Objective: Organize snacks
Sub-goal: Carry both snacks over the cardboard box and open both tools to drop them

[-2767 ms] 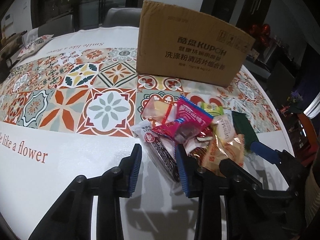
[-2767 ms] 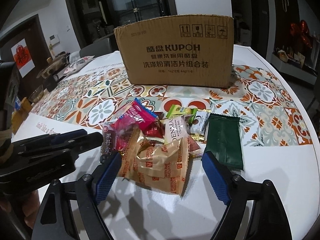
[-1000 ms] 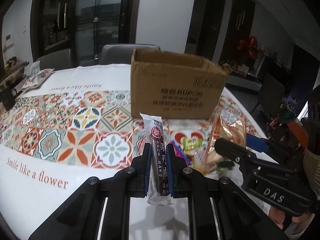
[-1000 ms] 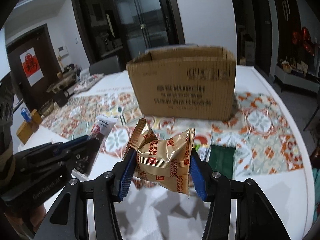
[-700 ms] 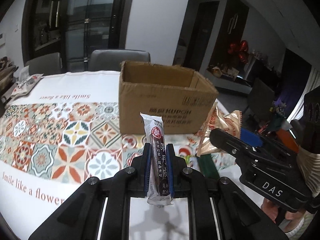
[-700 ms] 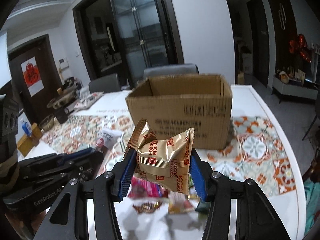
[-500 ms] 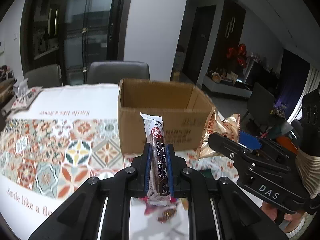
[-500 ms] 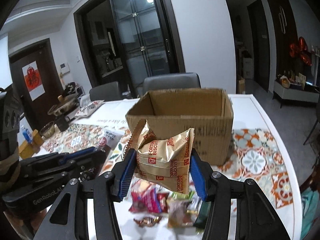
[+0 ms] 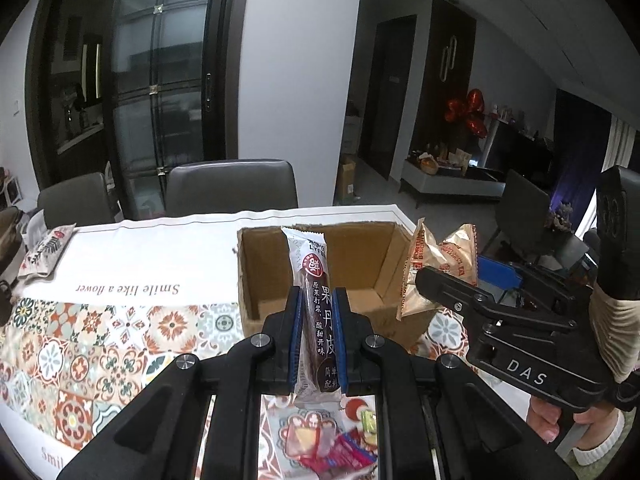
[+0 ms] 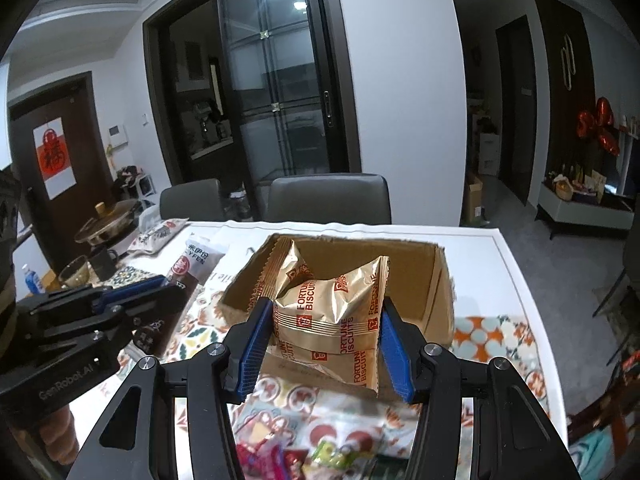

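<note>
The left tongs (image 9: pixel 316 334) grip a slim dark fruit-leather bar (image 9: pixel 316 312) upright between their blue pads, and the right tongs (image 10: pixel 326 344) clamp a gold packet of Fortune Biscuits (image 10: pixel 332 312) by its sides. Both have risen since a second ago: then the cardboard box (image 9: pixel 360 264) showed mostly its printed front wall from near table level, while now its open top and bare brown inside lie just beyond both snacks. The heap of loose snacks (image 9: pixel 332 444), which earlier lay just before the box, now sits low under the tongs, on the near side of the box, on the patterned table (image 9: pixel 100 332).
</note>
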{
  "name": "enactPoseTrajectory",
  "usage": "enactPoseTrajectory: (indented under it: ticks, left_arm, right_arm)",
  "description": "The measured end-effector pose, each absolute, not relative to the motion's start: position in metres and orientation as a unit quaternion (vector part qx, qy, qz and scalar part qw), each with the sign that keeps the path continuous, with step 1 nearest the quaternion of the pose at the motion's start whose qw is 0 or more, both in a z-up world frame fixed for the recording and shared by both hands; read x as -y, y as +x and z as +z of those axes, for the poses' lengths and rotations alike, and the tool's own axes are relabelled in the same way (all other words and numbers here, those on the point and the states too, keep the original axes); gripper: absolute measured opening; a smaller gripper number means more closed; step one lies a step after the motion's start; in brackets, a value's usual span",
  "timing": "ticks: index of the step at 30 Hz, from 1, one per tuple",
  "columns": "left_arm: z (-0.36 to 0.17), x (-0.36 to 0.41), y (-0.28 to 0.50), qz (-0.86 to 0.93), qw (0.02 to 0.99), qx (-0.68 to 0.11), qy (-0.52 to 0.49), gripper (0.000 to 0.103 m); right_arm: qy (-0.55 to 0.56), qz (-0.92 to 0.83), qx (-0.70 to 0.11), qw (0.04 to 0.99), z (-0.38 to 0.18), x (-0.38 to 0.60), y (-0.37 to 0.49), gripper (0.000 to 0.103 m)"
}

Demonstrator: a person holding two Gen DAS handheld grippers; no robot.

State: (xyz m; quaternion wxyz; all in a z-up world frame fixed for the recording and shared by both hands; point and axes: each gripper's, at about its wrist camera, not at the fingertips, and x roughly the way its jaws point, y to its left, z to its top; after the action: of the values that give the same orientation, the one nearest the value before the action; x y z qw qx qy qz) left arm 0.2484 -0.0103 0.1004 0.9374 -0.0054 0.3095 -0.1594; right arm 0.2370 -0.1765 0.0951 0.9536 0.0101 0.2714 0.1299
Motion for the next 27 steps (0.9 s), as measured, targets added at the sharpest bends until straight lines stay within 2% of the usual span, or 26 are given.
enactPoseTrajectory:
  ticks: [24,26,27]
  left_arm:
    - [0.075,0.035,0.346,-0.169,0.915,-0.365,0.009,0.016]
    - [0.074,0.035,0.348,-0.164,0.916,-0.366,0.014,0.026]
    - [0.074,0.034,0.347,-0.161,0.917,-0.366,0.015,0.039]
  right_arm:
    - [0.017,0.112,-0.319,0.941,0.079,0.198,0.322,0.054]
    - [0.007,0.105,-0.318,0.942,0.08,0.197,0.323,0.06]
    - [0.006,0.098,-0.317,0.943,0.08,0.196,0.323,0.07]
